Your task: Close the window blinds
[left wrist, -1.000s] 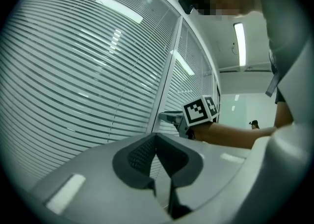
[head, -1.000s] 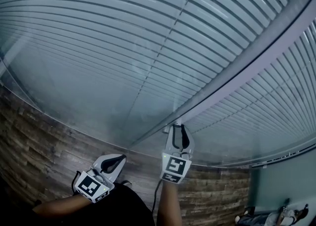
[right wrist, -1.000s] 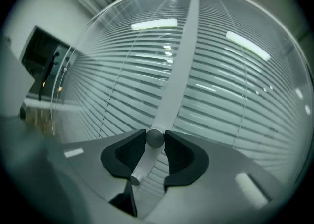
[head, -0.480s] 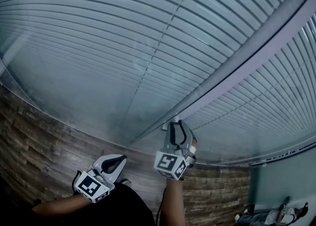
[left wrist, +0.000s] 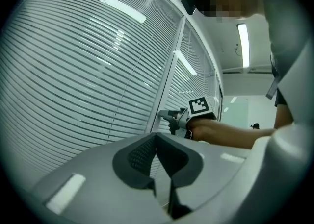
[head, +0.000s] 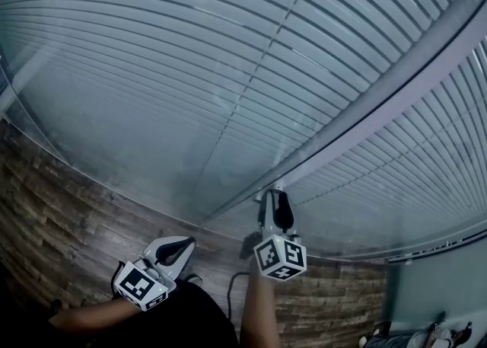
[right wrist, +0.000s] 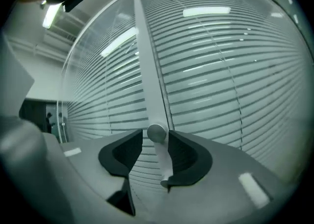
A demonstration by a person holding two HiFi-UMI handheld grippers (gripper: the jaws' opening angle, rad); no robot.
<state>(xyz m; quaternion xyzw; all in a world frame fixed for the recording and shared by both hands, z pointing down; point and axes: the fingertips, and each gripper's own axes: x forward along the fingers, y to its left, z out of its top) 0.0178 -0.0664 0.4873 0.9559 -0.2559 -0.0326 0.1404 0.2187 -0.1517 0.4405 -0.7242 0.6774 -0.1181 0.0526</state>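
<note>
The slatted window blinds point(head: 228, 57) hang behind glass, their slats point(right wrist: 221, 71) tilted with thin gaps between them. A small round metal knob point(right wrist: 156, 132) sits on the grey upright frame post point(right wrist: 147, 71) between two panes. My right gripper point(right wrist: 155, 135) is around that knob and its jaws are opening: the knob lies against the right pad, with a gap at the left pad. From the head view, the right gripper point(head: 275, 200) points up at the post point(head: 396, 95). My left gripper point(head: 183, 244) hangs lower left, shut and empty point(left wrist: 156, 136).
A wood-patterned strip point(head: 68, 209) runs below the glass. A second blind panel point(head: 426, 156) lies right of the post. The person's forearm point(left wrist: 230, 134) and the right gripper's marker cube point(left wrist: 199, 105) show in the left gripper view.
The right gripper has twisted at the knob, its marker cube turning from one side to the other, and its jaws have spread. The left gripper has stayed put.
</note>
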